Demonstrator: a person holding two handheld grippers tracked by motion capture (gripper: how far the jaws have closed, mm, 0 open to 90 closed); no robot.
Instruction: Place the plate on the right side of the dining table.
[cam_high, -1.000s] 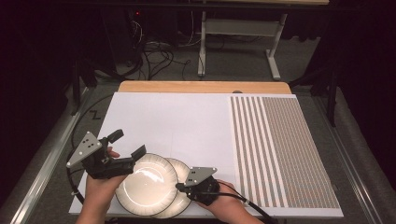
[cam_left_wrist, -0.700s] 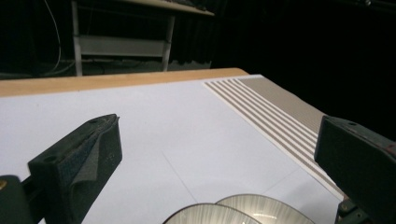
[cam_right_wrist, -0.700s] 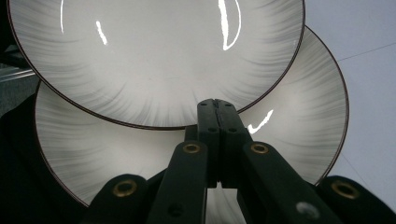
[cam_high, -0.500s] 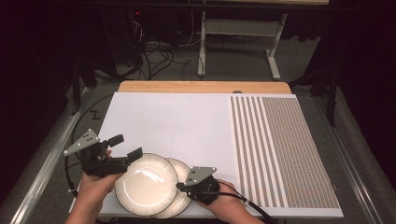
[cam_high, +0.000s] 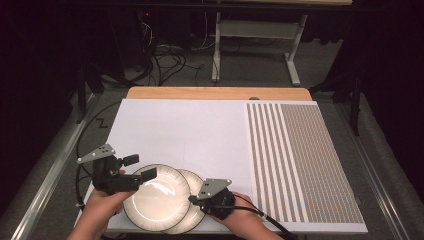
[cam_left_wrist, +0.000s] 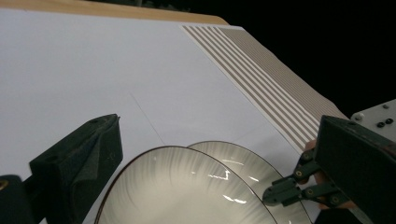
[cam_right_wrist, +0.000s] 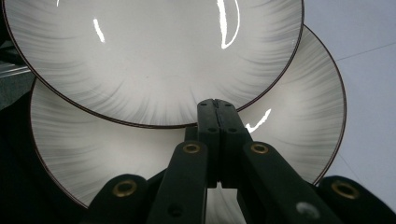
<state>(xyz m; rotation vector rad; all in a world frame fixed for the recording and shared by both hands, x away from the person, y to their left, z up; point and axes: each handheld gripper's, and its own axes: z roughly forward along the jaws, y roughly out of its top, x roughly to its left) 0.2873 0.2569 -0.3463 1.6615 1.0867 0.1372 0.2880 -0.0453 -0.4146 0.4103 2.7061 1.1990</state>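
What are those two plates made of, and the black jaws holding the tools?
The upper plate and lower plate look like glazed ceramic: bright glare streaks, thin dark rim line and grey brushed pattern, though glossy melamine is possible. The right gripper jaws look like matte black plastic, dull and without glare, with brass-coloured fittings at the joints. The left gripper looks like the same plastic.

Overhead; gripper views close, perhaps plates

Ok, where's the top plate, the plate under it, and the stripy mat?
Top plate (cam_high: 156, 199), high view, middle of its bowl.
Lower plate (cam_right_wrist: 299, 112), right gripper view, its uncovered right side.
Striped mat (cam_high: 305, 160), high view, middle of the stripes.
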